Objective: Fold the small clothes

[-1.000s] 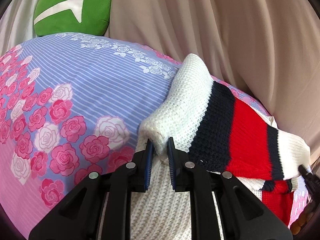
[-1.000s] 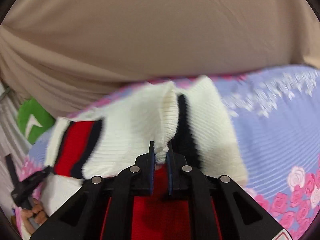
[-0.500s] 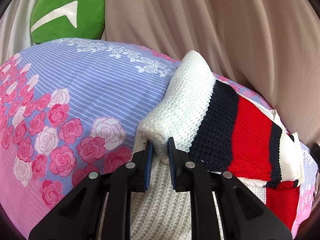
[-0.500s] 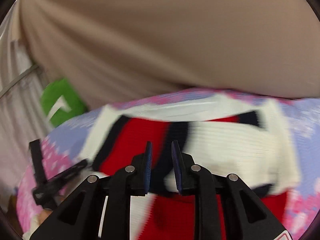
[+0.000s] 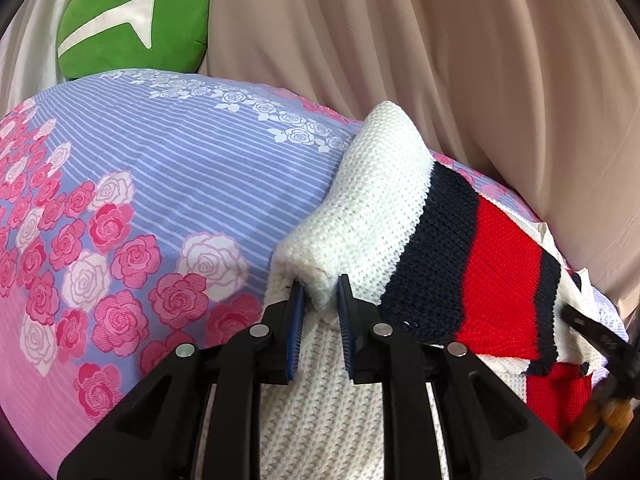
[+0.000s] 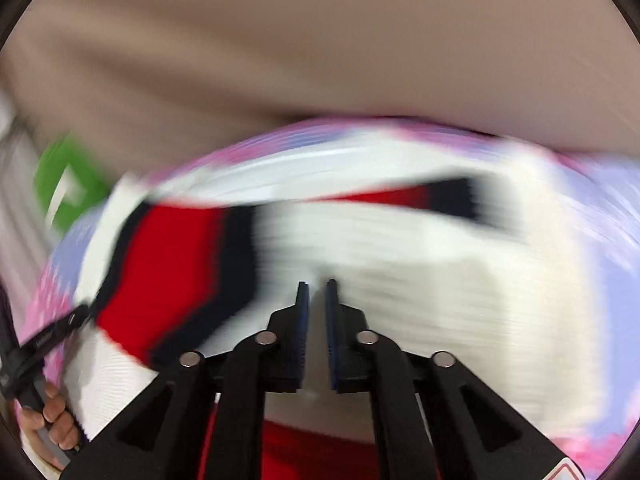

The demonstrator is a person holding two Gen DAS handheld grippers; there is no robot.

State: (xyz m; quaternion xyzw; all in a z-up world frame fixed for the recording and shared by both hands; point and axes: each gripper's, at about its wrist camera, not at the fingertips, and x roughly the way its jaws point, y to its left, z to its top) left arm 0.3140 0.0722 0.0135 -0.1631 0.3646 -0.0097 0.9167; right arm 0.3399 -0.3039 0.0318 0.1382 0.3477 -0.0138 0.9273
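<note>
- Left: a bedsheet (image 5: 168, 184) lies bare from its near edge to the sweater (image 5: 384, 208); a green cushion (image 5: 132, 20) sits at the far edge against the curtain (image 5: 440, 60).
- Middle: the left gripper (image 5: 319, 300) pinches the sweater's folded white cuff, unchanged from a second ago.
- Right: the right gripper (image 6: 316, 300), which gripped a white fold earlier, is now clenched with nothing between its jaws, over the blurred sweater.
- The sweater spreads to the bed's right edge.
</note>
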